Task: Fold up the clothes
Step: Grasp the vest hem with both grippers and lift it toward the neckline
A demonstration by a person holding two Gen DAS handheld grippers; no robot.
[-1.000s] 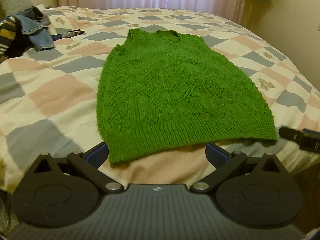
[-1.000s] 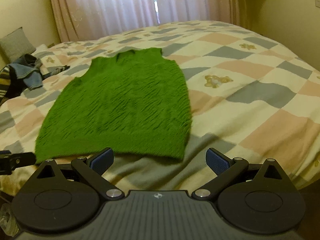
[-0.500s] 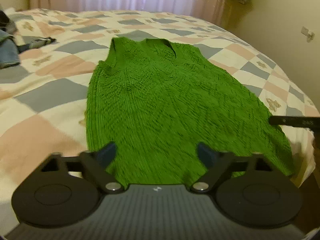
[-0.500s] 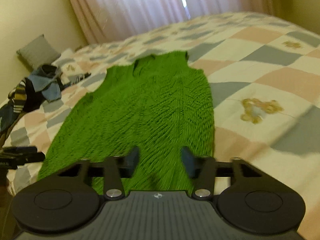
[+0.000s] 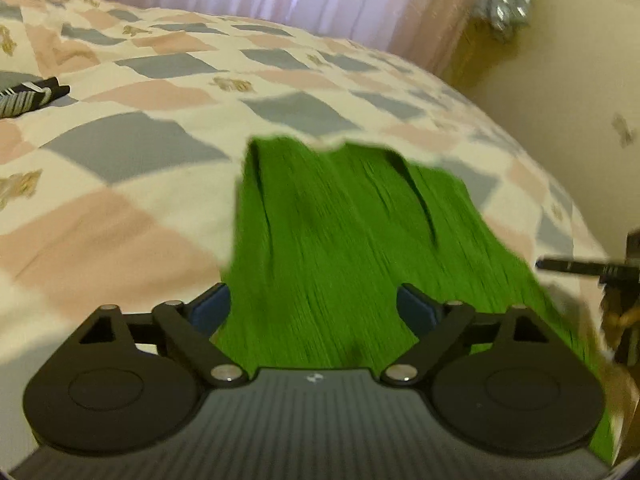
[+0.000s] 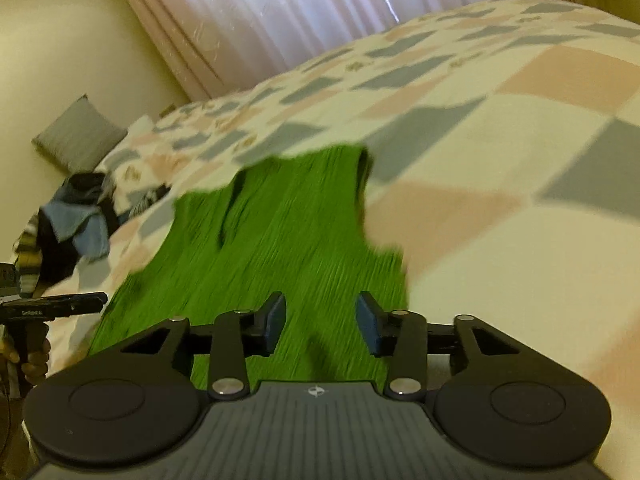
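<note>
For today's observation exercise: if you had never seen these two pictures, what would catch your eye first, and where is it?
The bright green knitted vest stands out first, spread on the checked bedspread right ahead of both grippers. Next come the left gripper and the right gripper, each open above the vest's near part. A heap of other clothes lies at the bed's left edge.
</note>
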